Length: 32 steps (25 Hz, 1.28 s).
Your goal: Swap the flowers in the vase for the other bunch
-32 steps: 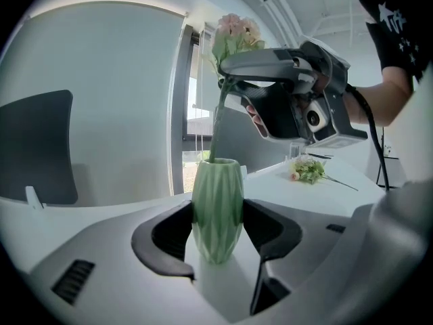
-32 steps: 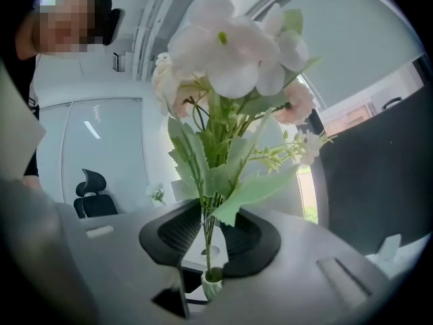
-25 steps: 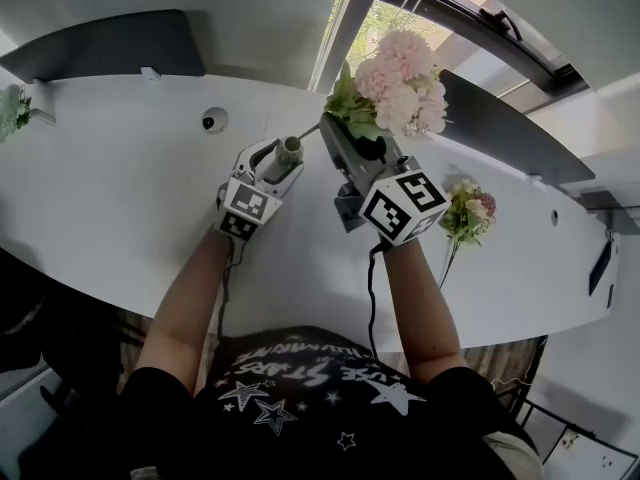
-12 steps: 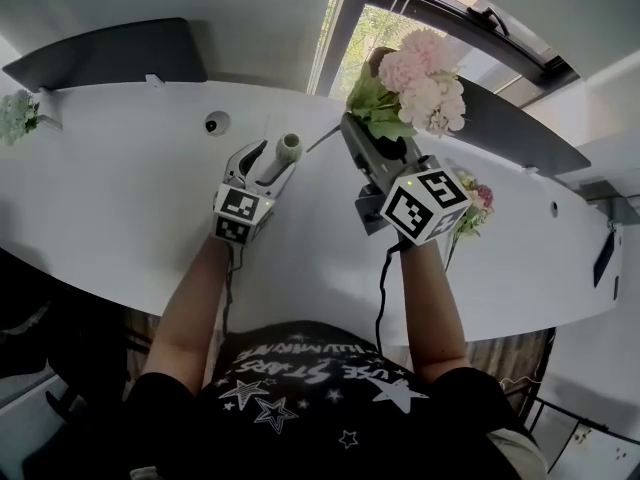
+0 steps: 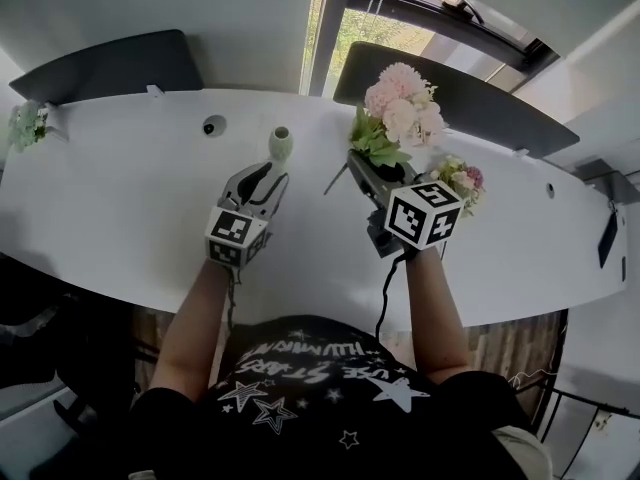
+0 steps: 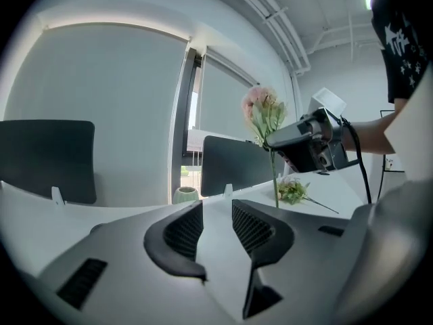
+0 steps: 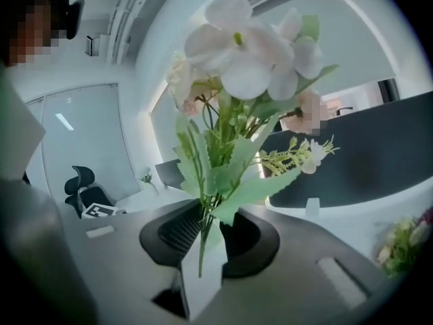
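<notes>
The small pale green vase stands empty on the white table. My left gripper is just in front of it, apart from it; its jaws are closing with nothing between them. My right gripper is shut on the stems of the pink bunch, held upright to the right of the vase. The other bunch lies on the table just right of my right gripper.
A round cable port sits left of the vase. A small plant stands at the far left end. Two dark chairs stand behind the table, under a window. The table's near edge runs close to my arms.
My left gripper has let go of the vase and drawn back toward me, its jaws narrower. My right gripper has carried the pink bunch to the right, away from the vase.
</notes>
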Tool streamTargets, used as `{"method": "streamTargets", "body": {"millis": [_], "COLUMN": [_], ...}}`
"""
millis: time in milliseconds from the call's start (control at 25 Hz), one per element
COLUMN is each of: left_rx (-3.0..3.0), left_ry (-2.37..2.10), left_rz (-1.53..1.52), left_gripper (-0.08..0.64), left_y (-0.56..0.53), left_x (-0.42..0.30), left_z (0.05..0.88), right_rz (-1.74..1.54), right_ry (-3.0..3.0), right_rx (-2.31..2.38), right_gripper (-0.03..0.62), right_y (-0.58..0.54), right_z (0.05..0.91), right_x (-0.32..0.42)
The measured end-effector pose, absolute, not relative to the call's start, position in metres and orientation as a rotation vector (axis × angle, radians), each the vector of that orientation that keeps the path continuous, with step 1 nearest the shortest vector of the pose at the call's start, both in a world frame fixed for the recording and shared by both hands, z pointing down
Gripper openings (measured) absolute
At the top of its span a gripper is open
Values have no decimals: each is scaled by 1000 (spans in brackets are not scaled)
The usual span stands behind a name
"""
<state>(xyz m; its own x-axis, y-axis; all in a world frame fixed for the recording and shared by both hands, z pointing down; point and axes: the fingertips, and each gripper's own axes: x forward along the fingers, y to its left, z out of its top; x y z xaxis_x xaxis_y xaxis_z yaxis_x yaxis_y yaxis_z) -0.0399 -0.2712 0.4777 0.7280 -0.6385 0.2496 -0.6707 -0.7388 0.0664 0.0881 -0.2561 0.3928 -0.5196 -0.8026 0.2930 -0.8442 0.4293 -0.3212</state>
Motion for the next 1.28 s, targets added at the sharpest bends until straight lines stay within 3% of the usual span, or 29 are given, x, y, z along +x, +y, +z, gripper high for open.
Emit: {"method": "streamTargets", "body": {"millis": [240, 440, 800, 1280], "left_rx": [2786, 2807, 2740, 2712], "left_ry": [-1078, -1100, -1090, -1079], "left_rz": [306, 296, 280, 309], "left_gripper": [43, 16, 8, 9], "left_y": [-243, -230, -212, -193], "left_x": [-31, -23, -17, -12], "left_z": [462, 461, 469, 479], "right_rz": [828, 930, 1226, 1384], "right_ry": [-2414, -2284, -2044, -1869], "right_rx": [1529, 1527, 1609, 1582], "right_gripper": [80, 78, 77, 81], "right_y": [-228, -207, -200, -196], "right_z": [445, 487, 551, 603], "right_x": [119, 141, 171, 177]}}
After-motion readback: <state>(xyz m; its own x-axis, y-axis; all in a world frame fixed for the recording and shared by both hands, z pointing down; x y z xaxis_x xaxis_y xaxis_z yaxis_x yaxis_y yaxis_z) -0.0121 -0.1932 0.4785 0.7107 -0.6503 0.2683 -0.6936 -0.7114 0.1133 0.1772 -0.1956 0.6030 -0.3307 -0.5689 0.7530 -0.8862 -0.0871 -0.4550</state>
